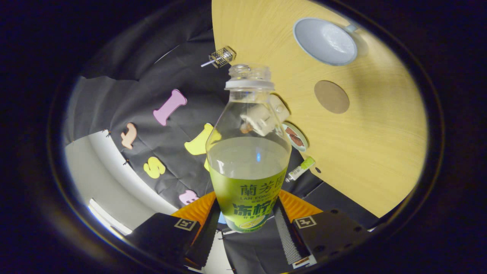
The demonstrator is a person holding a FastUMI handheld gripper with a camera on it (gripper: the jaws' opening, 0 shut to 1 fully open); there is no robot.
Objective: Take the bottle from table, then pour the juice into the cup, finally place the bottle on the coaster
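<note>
My gripper (pixel 247 220) is shut on the bottle (pixel 249 152), both fingers pressing its green-labelled lower body. The bottle is clear plastic, uncapped, with pale yellow juice up to about its shoulder. The whole view is rolled, so the wooden table (pixel 380 152) stands tilted beyond the bottle. On it, past the bottle's mouth, sits a white cup (pixel 325 41) with its open top facing me, looking empty. Between the cup and the bottle lies a round brown coaster (pixel 331 97). The bottle is lifted clear of the table.
Just behind the bottle lie a small white box-like item (pixel 280 107), a round tin (pixel 296 137) and a small green-capped tube (pixel 301 168) near the table's edge. A little wire basket (pixel 221 57) sits by the far edge. Black cloth wall stands beyond.
</note>
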